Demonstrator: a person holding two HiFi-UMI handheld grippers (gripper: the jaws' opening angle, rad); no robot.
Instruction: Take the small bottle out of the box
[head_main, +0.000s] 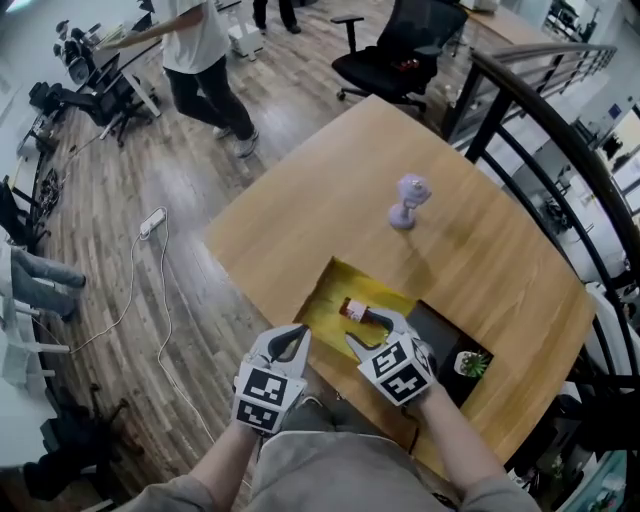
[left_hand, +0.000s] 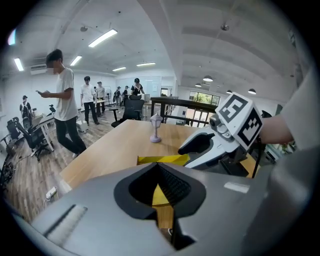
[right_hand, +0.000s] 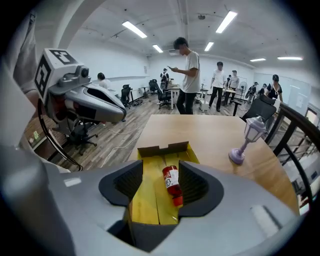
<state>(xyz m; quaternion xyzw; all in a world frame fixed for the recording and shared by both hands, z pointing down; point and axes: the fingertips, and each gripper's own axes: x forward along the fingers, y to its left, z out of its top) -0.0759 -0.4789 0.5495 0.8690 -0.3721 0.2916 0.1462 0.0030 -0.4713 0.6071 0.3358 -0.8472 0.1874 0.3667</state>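
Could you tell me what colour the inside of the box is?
Yellow; the box shows best in the right gripper view.

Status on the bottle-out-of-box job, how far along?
Done: the box is open on the table. In hand: the right tongs, open, hang over the small bottle, which lies on its side inside, ungripped. The left tongs are shut and empty by the box edge. Left to do: close on the bottle and lift it out.
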